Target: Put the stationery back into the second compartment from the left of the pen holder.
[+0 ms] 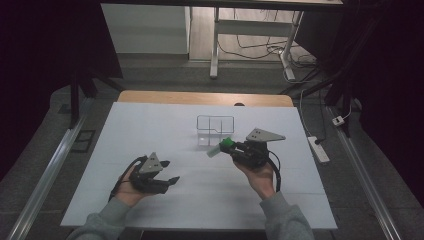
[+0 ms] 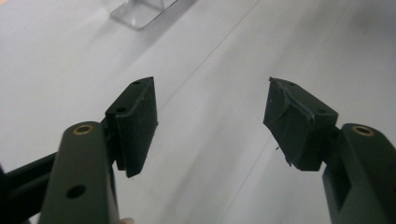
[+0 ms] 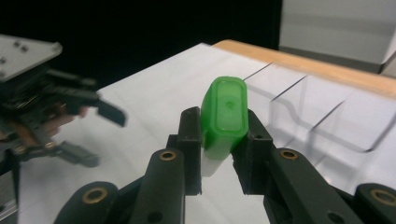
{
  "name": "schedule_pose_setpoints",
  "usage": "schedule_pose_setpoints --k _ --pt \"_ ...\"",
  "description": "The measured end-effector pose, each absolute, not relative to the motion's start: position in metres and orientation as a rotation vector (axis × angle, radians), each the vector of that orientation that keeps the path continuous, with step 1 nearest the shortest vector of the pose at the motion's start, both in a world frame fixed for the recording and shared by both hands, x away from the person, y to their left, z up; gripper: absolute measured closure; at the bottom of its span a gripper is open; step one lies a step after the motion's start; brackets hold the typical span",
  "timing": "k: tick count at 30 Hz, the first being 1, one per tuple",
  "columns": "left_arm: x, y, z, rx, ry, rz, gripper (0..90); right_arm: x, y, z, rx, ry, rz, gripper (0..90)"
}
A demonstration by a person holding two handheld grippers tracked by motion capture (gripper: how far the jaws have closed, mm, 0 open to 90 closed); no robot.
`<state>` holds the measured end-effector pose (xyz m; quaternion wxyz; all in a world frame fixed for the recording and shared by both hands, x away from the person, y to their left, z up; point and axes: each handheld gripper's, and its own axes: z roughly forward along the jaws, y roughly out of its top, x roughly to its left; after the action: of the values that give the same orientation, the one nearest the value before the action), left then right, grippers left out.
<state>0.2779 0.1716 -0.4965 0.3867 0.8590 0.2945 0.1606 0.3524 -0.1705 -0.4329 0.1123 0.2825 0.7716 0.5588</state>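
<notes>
Dim room, white-topped bench (image 1: 150,130) mid-frame, wooden edge along its far side, desk legs and cables on the floor beyond. Clear rack (image 1: 215,129) at bench centre, just above and left of the right gripper (image 1: 222,148). Right gripper clamped on a green-capped white piece (image 3: 223,122), held off the bench near the rack's front, cap end toward the camera. Left gripper (image 1: 170,172) at lower left, jaws spread wide, holding nothing. Bare sheet between the two. Power strip (image 1: 318,148) on the floor at right.
</notes>
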Motion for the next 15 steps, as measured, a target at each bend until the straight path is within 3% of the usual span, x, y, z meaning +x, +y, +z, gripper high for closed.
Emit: schedule_pose_setpoints --k 15 --pt "0.264 0.222 -0.507 2.117 0.882 0.422 30.6 0.4 -0.168 -0.397 0.88 2.149 1.608 73.6"
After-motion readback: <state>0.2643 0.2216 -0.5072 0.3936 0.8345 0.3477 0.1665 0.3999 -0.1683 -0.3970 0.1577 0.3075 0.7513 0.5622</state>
